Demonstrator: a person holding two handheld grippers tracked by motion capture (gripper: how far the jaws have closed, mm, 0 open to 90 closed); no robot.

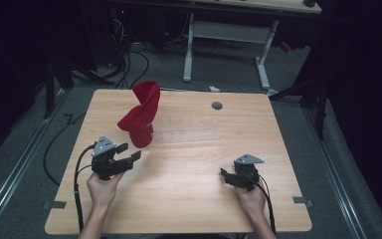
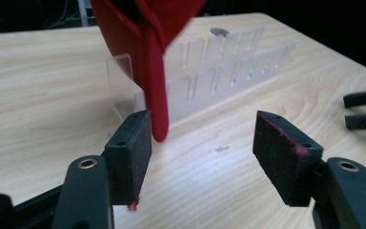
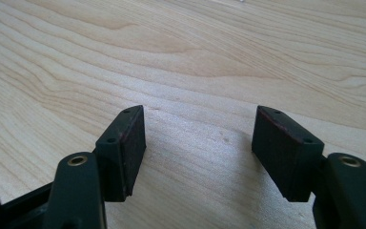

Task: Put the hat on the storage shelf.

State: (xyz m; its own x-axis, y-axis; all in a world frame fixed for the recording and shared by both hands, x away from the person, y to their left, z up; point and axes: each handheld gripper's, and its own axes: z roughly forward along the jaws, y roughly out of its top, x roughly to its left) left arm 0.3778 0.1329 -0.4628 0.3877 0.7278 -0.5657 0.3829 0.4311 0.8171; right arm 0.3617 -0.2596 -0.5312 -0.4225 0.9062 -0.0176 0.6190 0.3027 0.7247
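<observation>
The left hand-held gripper (image 1: 129, 154) sits low over the wooden table (image 1: 189, 199), held in a person's left hand (image 1: 103, 188). Its two black jaws stand wide apart, and nothing is between them. They hold nothing.

A red cloth (image 1: 142, 115) is just in front of this hand-held gripper. It hangs over one end of a clear plastic rack (image 1: 186, 129) that stands on the table. In the left gripper view, the bottom tip of the red cloth (image 2: 157, 71) hangs down right by the tip of the left jaw. It is very close, but I cannot tell if it touches the jaw. The clear plastic rack (image 2: 228, 71) has rows of slots and stands behind the cloth, a little past the jaws.

The right hand-held gripper (image 1: 225, 175) is well apart from the cloth, off to the right side of the table, in the person's right hand (image 1: 251, 199). Its jaws are wide apart too, and they hold nothing. In the right gripper view there is bare table (image 3: 195, 62) between and past them.

A small grey round spot (image 1: 217, 105) is on the table far beyond the rack.
</observation>
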